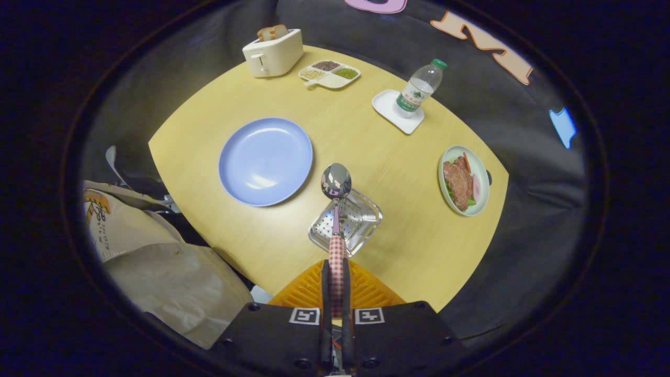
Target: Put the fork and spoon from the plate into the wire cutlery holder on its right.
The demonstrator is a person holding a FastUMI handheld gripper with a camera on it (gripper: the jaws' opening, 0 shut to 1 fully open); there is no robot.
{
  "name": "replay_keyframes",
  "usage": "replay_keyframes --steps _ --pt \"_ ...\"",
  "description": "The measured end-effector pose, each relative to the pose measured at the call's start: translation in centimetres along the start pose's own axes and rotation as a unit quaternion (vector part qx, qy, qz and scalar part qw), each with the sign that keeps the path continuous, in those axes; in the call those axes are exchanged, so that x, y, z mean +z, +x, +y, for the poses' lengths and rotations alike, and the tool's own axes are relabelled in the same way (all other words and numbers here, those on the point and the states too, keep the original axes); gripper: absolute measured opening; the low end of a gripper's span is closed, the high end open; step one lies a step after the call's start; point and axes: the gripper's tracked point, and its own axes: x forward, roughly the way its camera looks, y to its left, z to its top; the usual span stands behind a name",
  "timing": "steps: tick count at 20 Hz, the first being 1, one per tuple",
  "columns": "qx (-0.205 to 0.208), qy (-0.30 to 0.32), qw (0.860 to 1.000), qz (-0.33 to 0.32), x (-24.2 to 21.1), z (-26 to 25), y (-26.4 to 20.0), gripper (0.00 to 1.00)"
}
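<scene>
Fingers (pixel 336 283) clamped on checked-handle steel spoon (pixel 336 209), bowl at 12 o'clock, poised over square wire cutlery holder (pixel 361 217) for dropping in.

Looks like a staged dining setup in a booth: toaster (pixel 272 52) w/ bread, meat dish (pixel 464 180), water bottle (pixel 419 88) on a table (pixel 408 246).

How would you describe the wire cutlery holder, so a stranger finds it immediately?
On the yellow table, look right of the blue plate. The wire cutlery holder stands just ahead of the gripper, under the spoon it grips. It alone is a square silver mesh basket.
</scene>
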Motion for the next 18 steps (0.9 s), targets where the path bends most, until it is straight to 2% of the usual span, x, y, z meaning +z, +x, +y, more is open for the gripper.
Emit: replay_keyframes --steps 9,18 --pt "-0.011 -0.024 0.997 0.069 -4.0 -2.1 0.8 0.1" --pt "0.006 -0.063 0.991 0.121 -3.7 -2.3 2.3 0.1"
